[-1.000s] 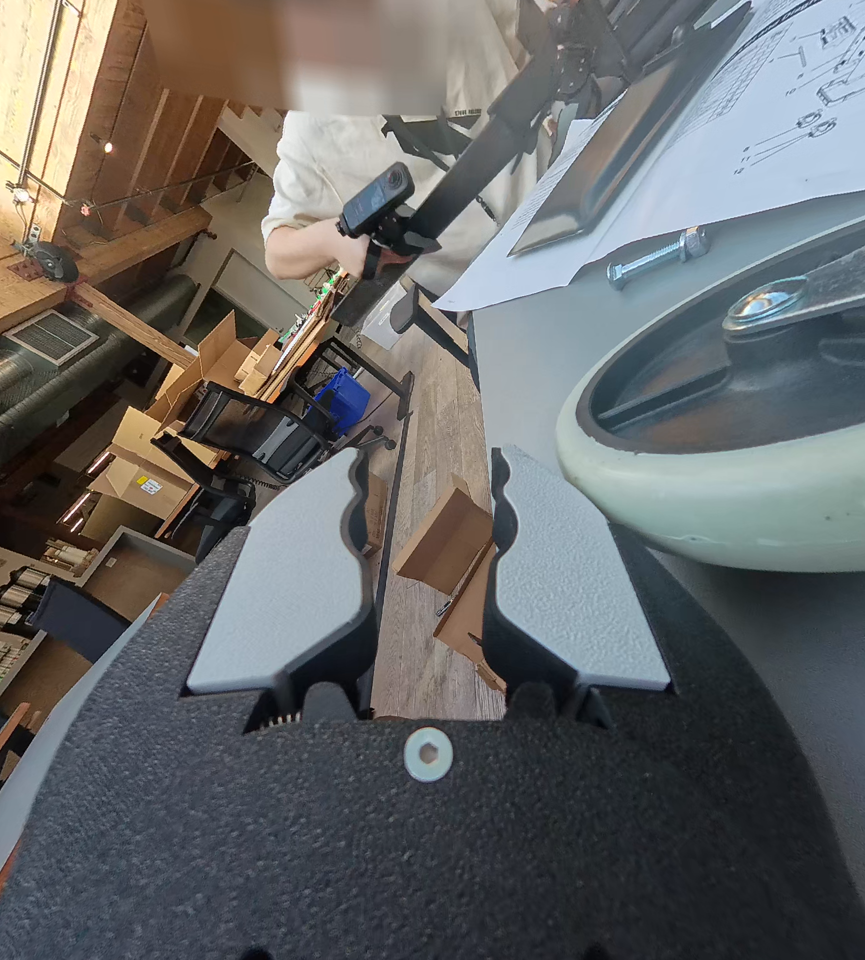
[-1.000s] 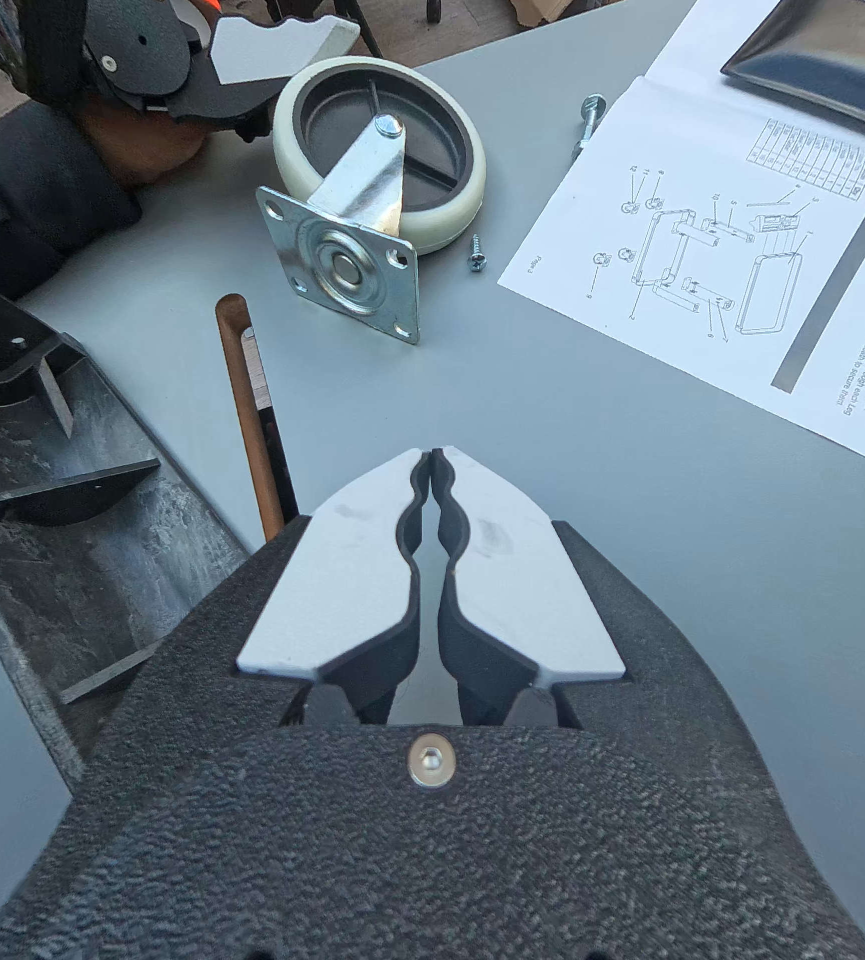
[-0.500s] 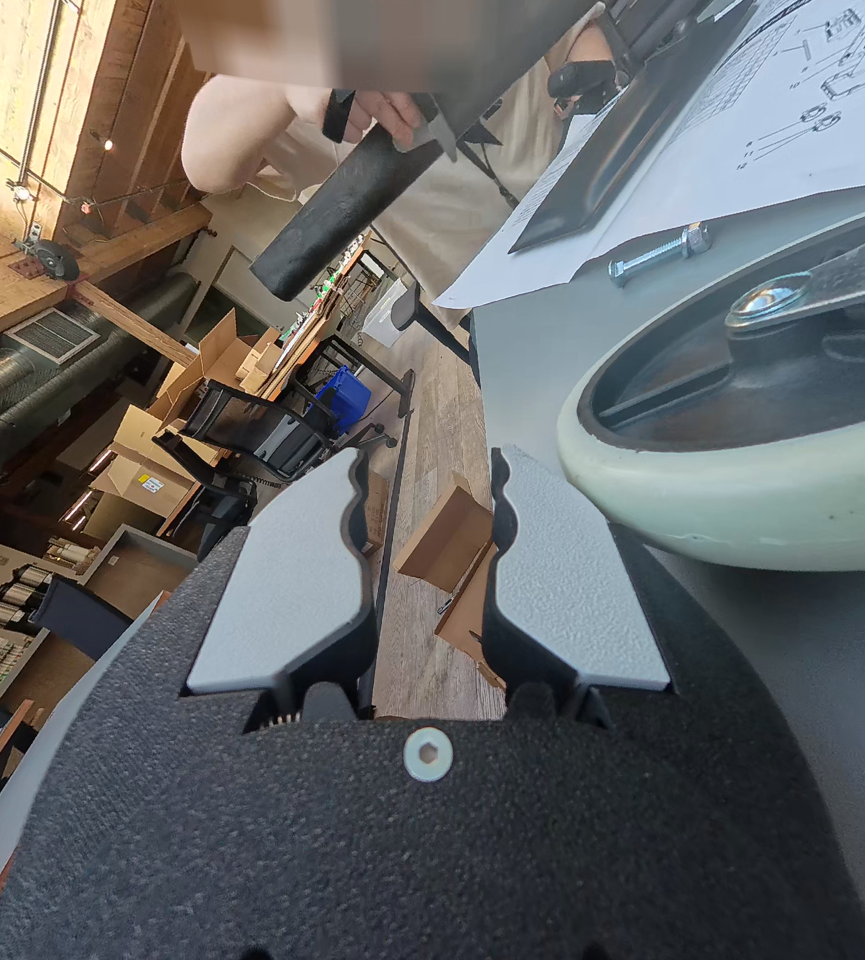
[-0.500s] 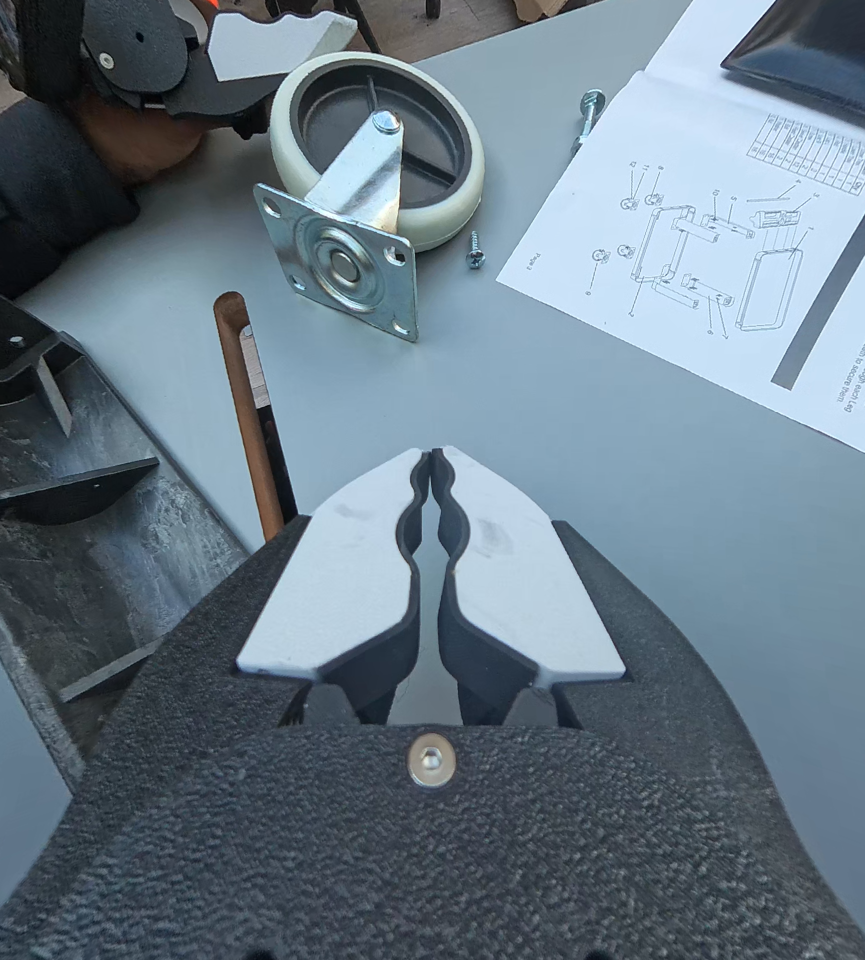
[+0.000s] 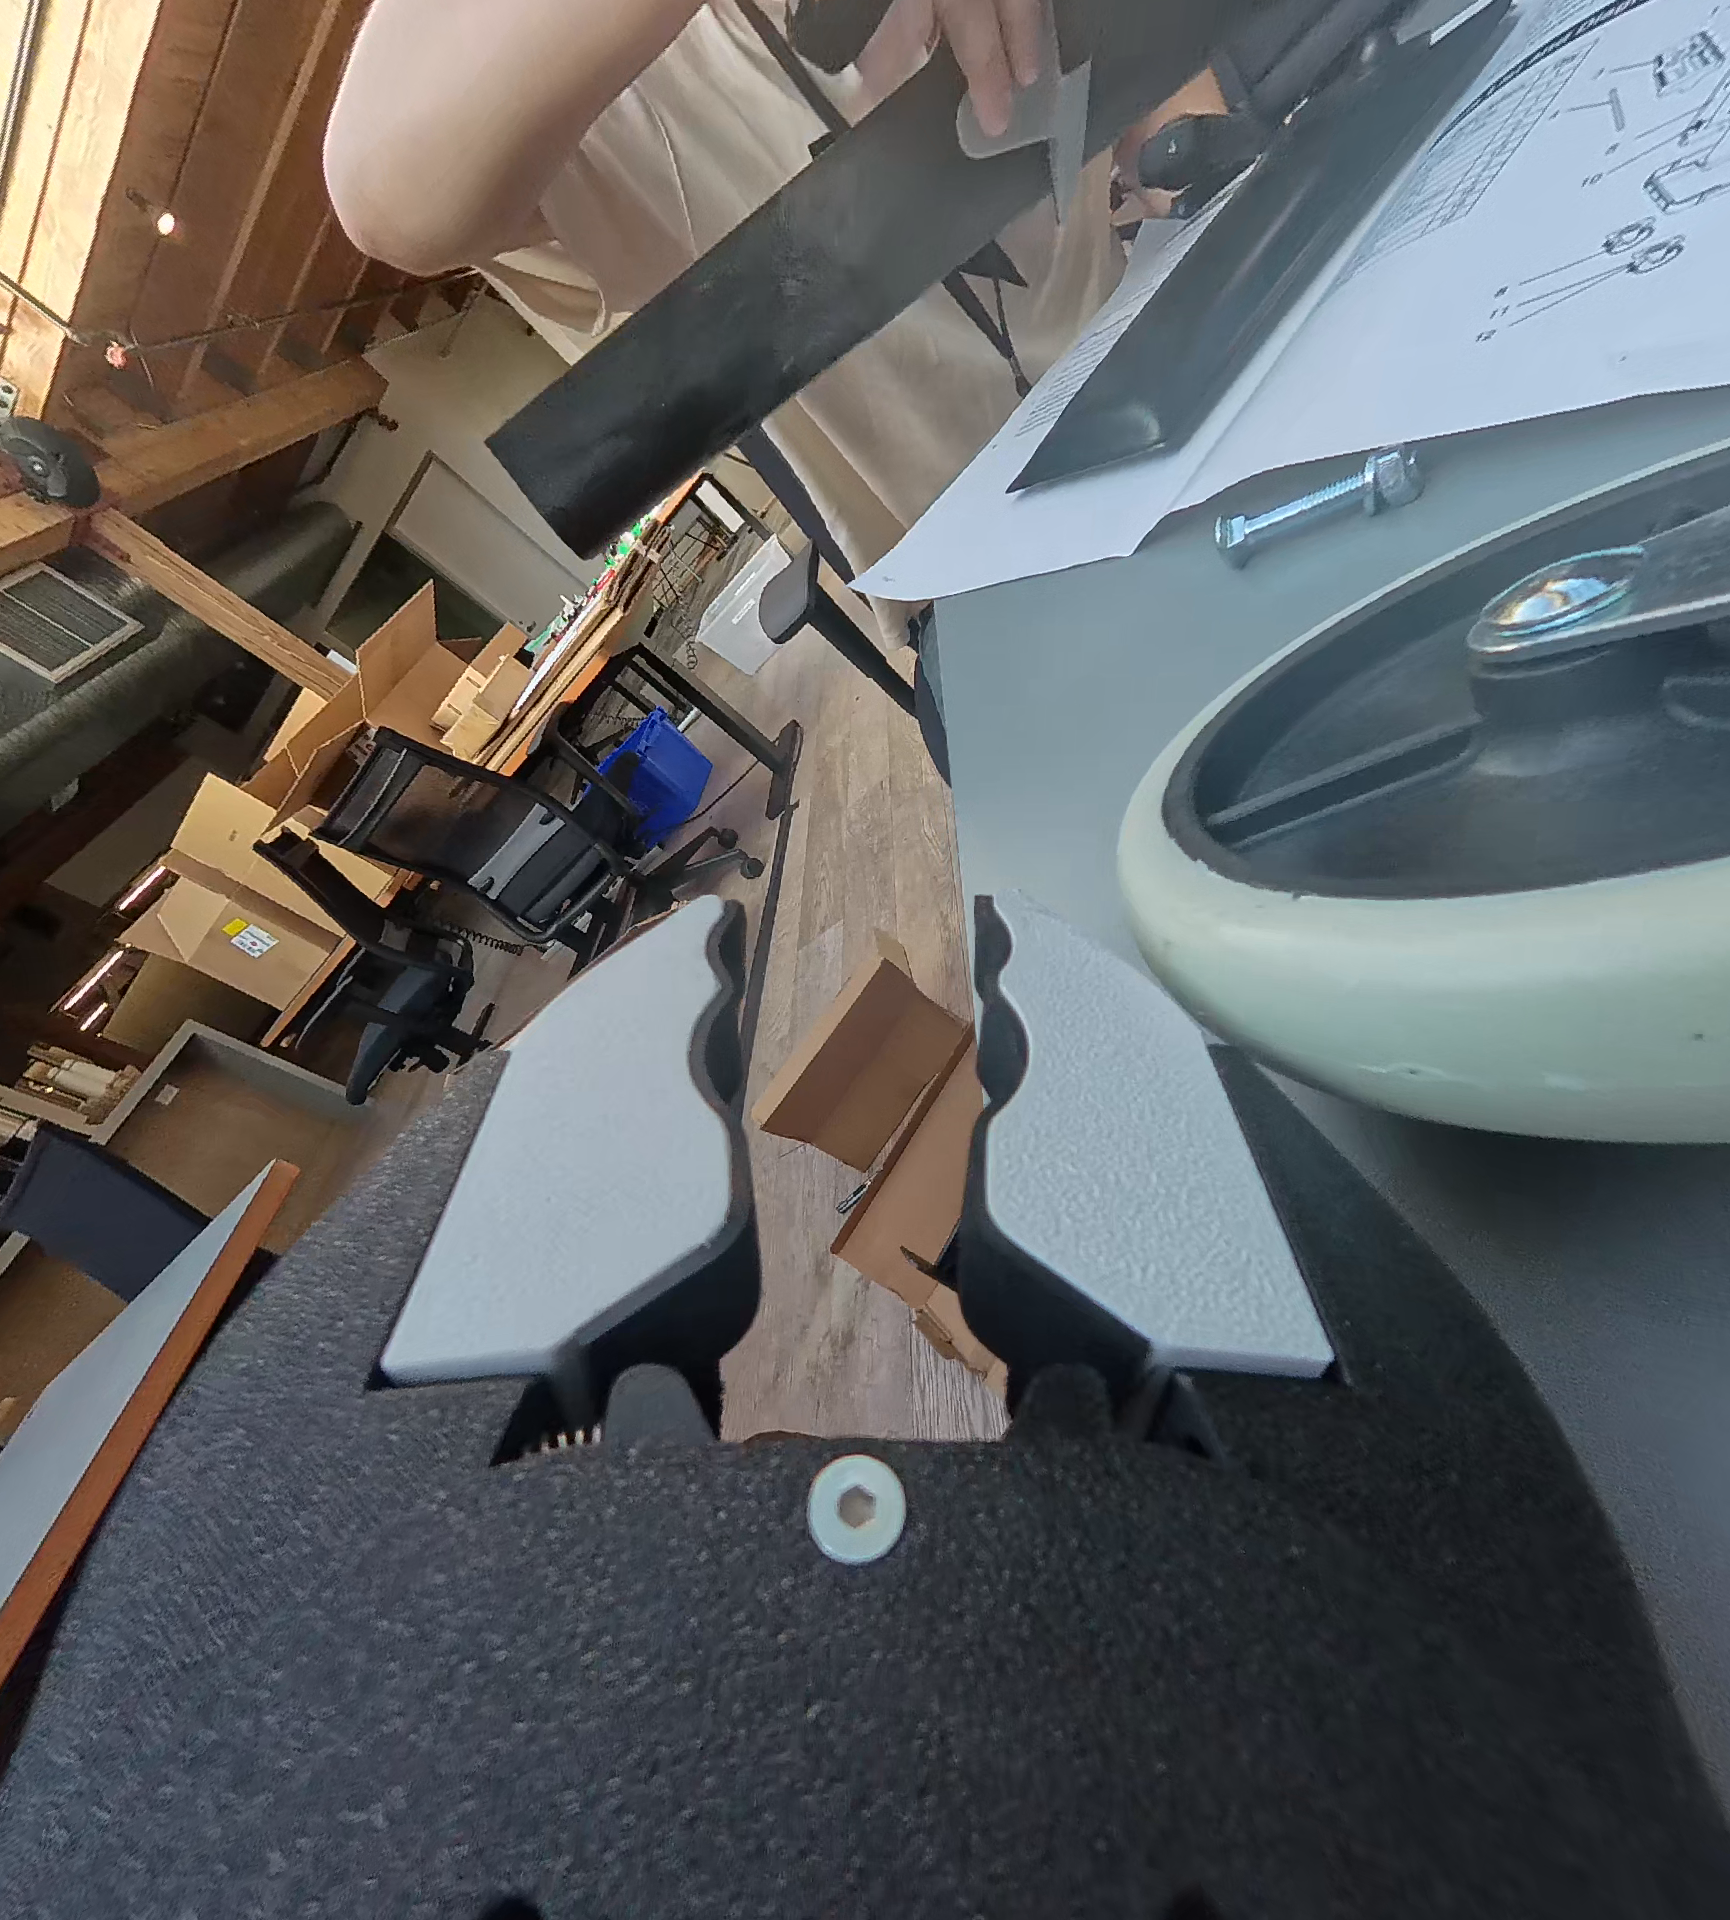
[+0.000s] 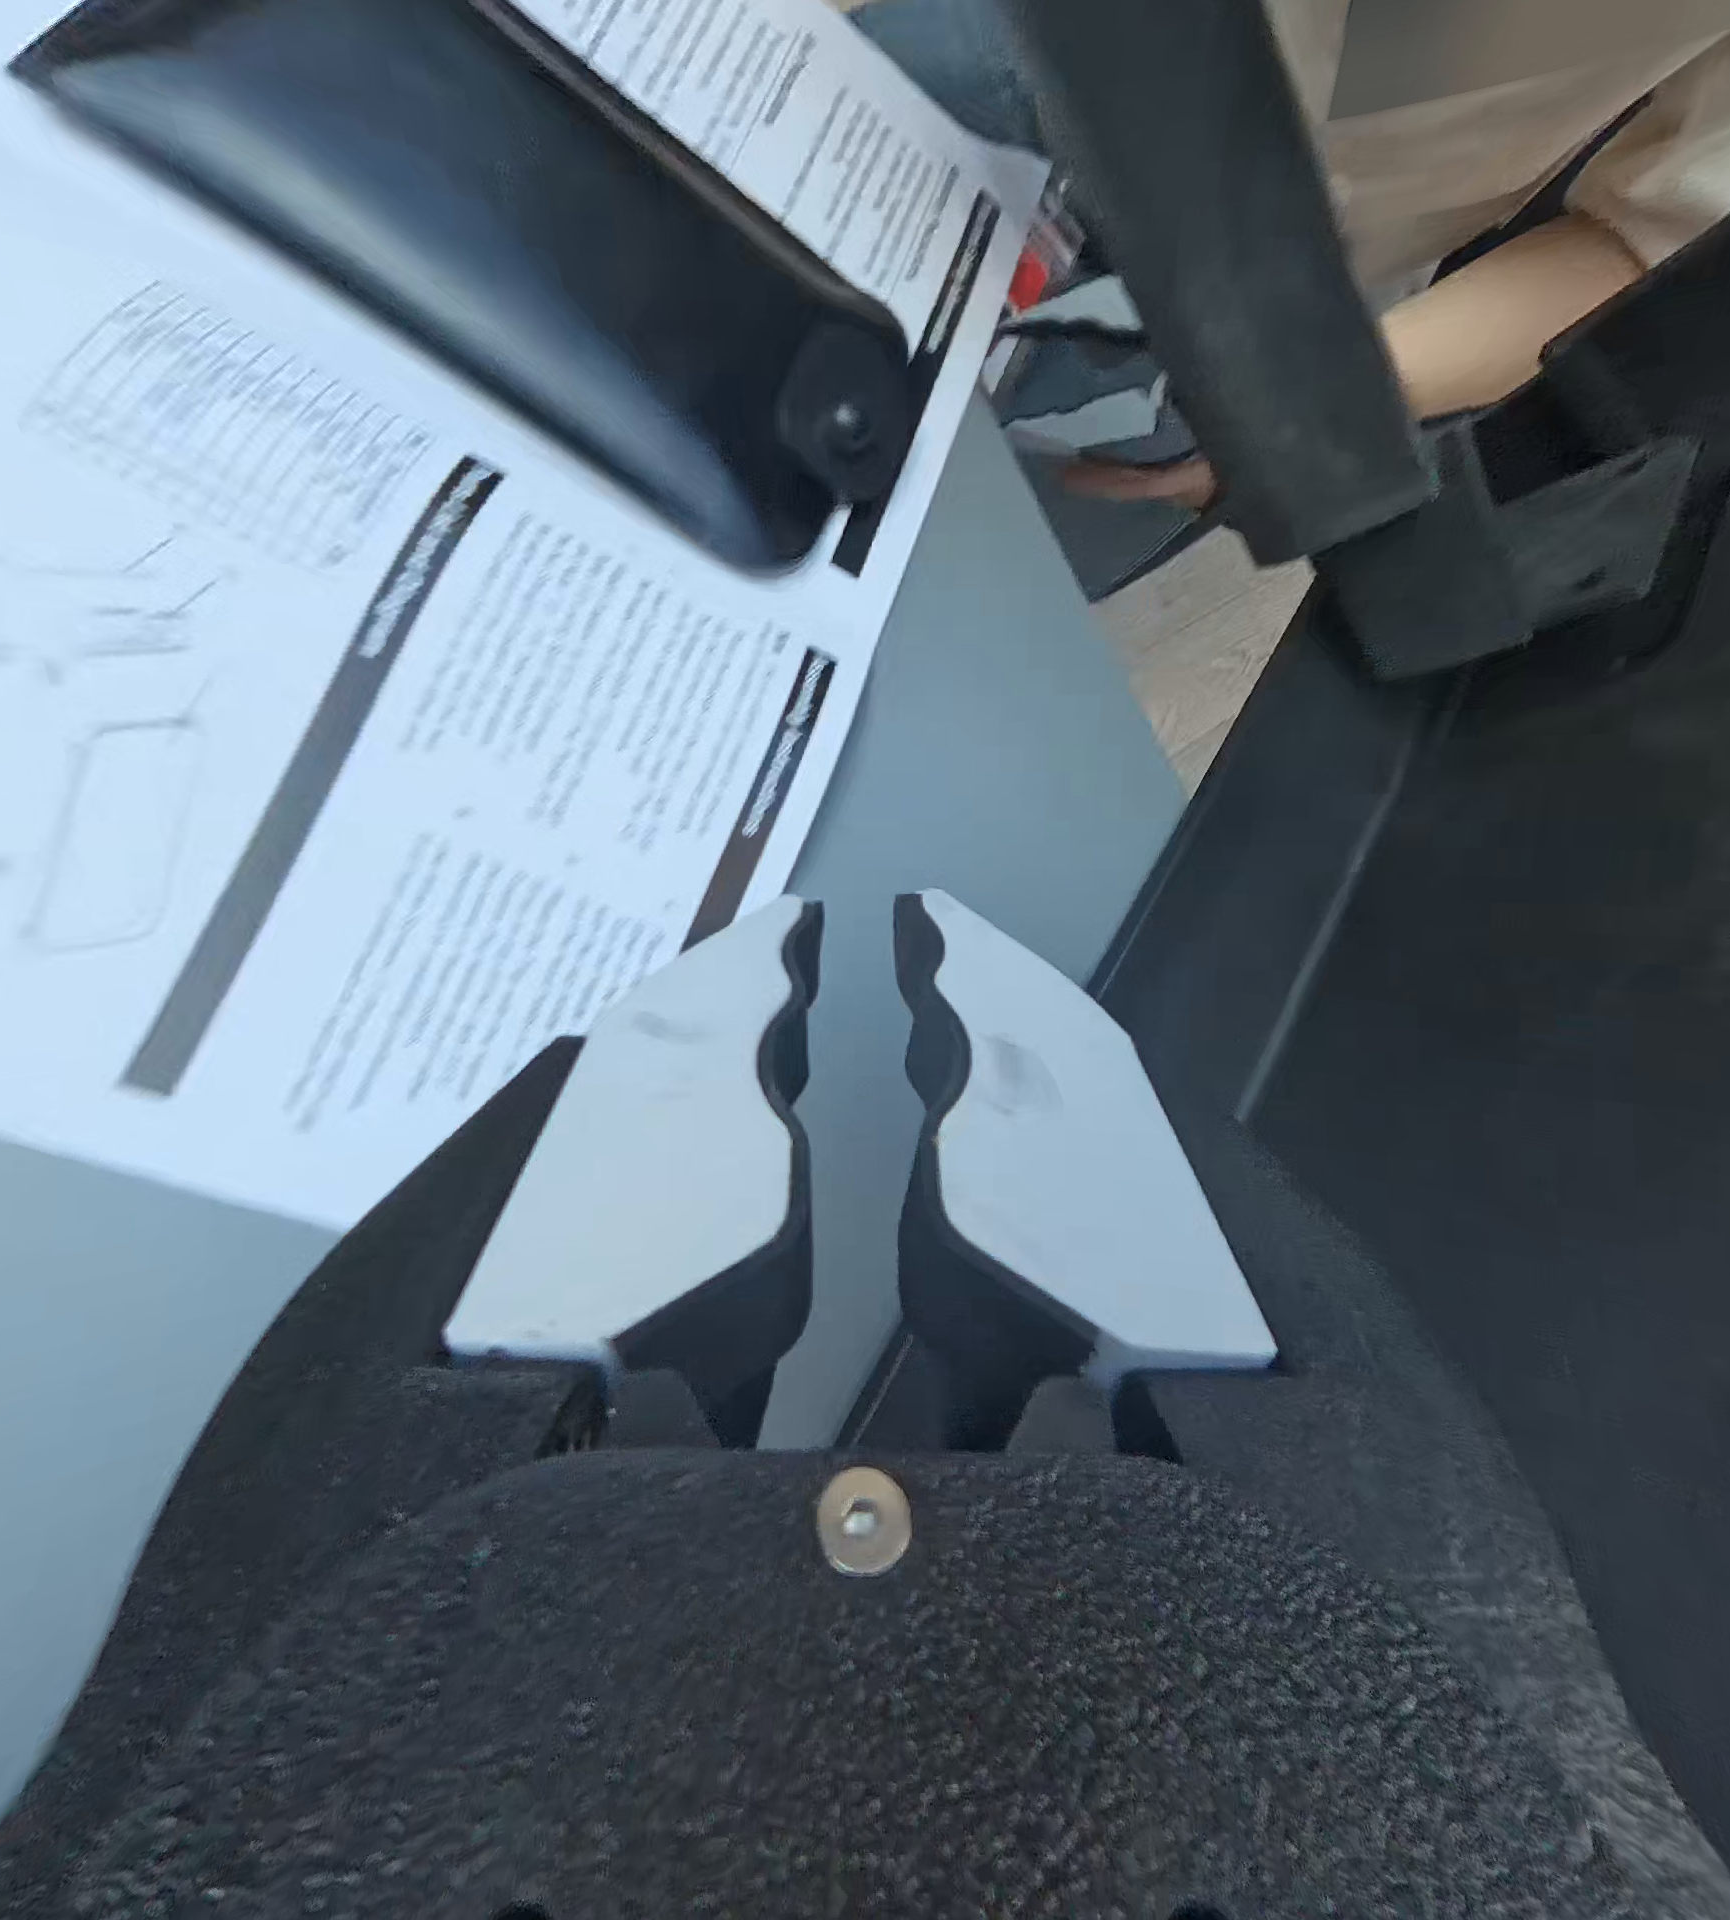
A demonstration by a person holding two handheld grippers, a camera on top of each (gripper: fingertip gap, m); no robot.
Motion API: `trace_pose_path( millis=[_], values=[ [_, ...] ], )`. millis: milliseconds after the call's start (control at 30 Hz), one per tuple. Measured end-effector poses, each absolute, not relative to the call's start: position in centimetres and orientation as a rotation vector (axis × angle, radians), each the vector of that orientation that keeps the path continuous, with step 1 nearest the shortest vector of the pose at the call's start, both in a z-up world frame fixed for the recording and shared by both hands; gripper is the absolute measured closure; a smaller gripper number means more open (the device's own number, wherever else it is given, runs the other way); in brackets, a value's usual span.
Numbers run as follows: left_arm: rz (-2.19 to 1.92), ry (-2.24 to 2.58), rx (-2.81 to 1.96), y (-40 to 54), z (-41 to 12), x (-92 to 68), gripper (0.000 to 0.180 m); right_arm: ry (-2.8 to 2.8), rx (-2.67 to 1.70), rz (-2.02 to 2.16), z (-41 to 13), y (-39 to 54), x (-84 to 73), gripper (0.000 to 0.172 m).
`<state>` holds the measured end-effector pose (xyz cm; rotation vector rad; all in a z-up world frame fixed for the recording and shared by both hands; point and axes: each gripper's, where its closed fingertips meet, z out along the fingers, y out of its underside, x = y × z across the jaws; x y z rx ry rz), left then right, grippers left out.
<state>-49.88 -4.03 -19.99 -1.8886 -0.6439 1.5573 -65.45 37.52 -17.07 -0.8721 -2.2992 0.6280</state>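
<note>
My left gripper (image 5: pixel 856 925) is open and holds nothing. It lies at the edge of the grey table (image 5: pixel 1048 686), right beside a pale caster wheel (image 5: pixel 1463 997) with a metal bracket (image 5: pixel 1671 582). A bolt (image 5: pixel 1308 509) lies beyond the wheel. My right gripper (image 6: pixel 859 914) is open a little and holds nothing. It hovers over the grey table (image 6: pixel 954 727) next to a printed instruction sheet (image 6: pixel 404 748). A large black metal part (image 6: pixel 1515 987) lies just to its right.
A black flat panel (image 6: pixel 487 270) lies on the sheet and also shows in the left wrist view (image 5: pixel 1256 291). A person (image 5: pixel 632 135) stands behind the table and holds a black bar (image 5: pixel 788 301). Chairs and cardboard boxes (image 5: pixel 248 883) stand on the floor beyond. My hands' fingertips stand some 45 cm from each other. The pale caster wheel (image 5: pixel 1463 997) lies some 8 cm from my left tips, 45 cm from my right tips.
My right gripper has swung away from the caster to the table's far side by the sheet, and its fingers have parted from shut. The person has brought the black bar closer. My left gripper has stayed still.
</note>
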Motion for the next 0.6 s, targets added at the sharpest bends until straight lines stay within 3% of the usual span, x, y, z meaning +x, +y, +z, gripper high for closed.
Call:
trace_pose_path(
  millis=[100, 300, 600],
  values=[
    [1.541, -0.673, -1.866, -4.4, -19.9, -49.9, 0.138, -2.231, -0.789, 0.767, -18.8, 37.2, -71.6, 0.171],
    [1.512, -0.708, -1.857, -4.9, -20.1, -50.3, 0.138, -2.048, -0.595, 0.559, -20.8, 37.5, -81.0, 0.172],
    [1.492, -0.719, -1.904, -4.9, -20.9, -50.8, 0.138, -1.933, -0.876, 0.635, -21.2, 40.5, -86.1, 0.172]
  ],
)
